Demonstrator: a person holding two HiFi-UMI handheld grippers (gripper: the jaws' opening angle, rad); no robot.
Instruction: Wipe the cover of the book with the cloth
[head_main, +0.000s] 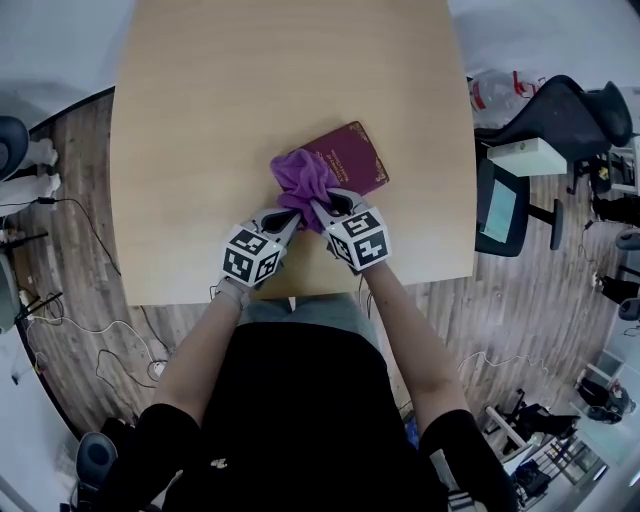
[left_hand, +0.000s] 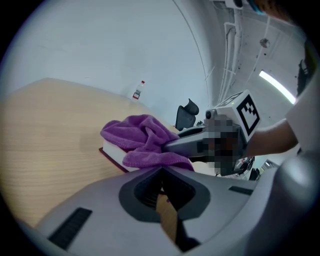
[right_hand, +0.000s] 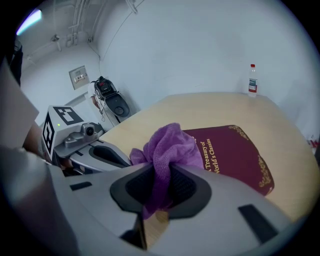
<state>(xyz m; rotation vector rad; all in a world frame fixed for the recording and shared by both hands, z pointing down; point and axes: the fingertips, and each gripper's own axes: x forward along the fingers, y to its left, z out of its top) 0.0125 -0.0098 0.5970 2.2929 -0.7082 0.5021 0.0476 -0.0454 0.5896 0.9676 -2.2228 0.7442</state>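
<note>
On a pale wooden counter, near the person's edge, a maroon book lies flat and askew. A purple cloth is bunched on its near corner. The right gripper has its jaws clamped on a fold of the cloth, which runs down between them. Only the right gripper view shows the cover's gilt title and corner ornament. The left gripper sits just beside it, jaws drawn together with nothing seen between them, tips at the cloth's edge. Its own view alone shows the book's pale page edge under the cloth. Both bare forearms reach forward and converge, marker cubes facing up. A small bottle shows past the book in the gripper views only.
</note>
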